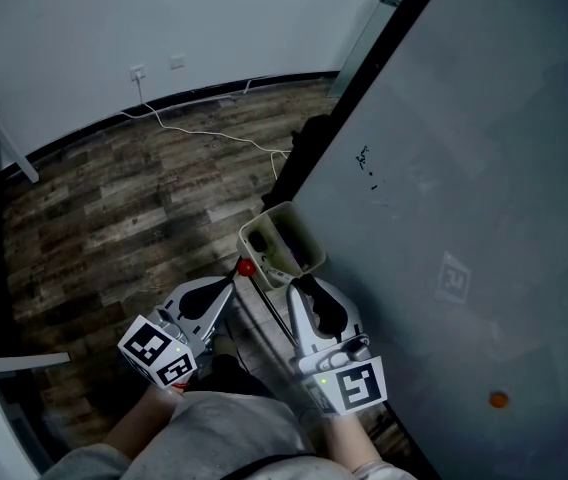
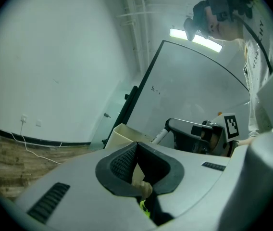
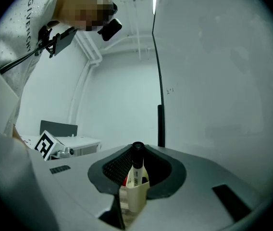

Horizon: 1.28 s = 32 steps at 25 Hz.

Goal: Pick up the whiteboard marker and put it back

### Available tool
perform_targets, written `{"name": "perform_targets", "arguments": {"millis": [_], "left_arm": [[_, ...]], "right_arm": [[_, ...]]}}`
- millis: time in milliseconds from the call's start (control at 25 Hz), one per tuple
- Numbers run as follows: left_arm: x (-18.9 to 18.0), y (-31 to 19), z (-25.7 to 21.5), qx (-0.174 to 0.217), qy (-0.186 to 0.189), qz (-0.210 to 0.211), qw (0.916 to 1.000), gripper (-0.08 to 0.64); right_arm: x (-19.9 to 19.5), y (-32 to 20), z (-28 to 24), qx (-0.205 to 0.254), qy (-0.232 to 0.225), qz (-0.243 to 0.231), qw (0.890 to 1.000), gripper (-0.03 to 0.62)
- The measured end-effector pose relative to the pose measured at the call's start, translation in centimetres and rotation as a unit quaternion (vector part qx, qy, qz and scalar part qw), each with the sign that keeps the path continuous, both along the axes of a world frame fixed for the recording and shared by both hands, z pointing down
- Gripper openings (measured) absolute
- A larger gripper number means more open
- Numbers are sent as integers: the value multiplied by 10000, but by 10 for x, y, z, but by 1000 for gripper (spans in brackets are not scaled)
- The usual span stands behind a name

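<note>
I am clamping my right tongs [image 3: 137, 150] on the black-capped whiteboard marker [image 3: 135, 173], its lower end sitting in the beige pen holder [image 1: 259, 236], while my left tongs [image 2: 136, 146] are resting closed and empty; seemingly only releasing is remaining.

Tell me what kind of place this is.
Probably an office or meeting room: a large whiteboard with a cream pen cup beside it, wood-look flooring, and a plain white wall with sockets.
</note>
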<state>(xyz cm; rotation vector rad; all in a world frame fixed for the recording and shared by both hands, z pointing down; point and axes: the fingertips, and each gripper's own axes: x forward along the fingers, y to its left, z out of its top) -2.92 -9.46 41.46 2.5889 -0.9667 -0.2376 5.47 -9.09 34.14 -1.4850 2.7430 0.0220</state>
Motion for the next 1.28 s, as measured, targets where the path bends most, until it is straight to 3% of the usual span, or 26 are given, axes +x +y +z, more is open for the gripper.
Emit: {"name": "perform_targets", "arguments": {"millis": [1280], "left_arm": [[-6,2,-21,203,95,-55,9997,15]], "right_arm": [[-5,0,-39,235,-11,-211,9995,83]]}}
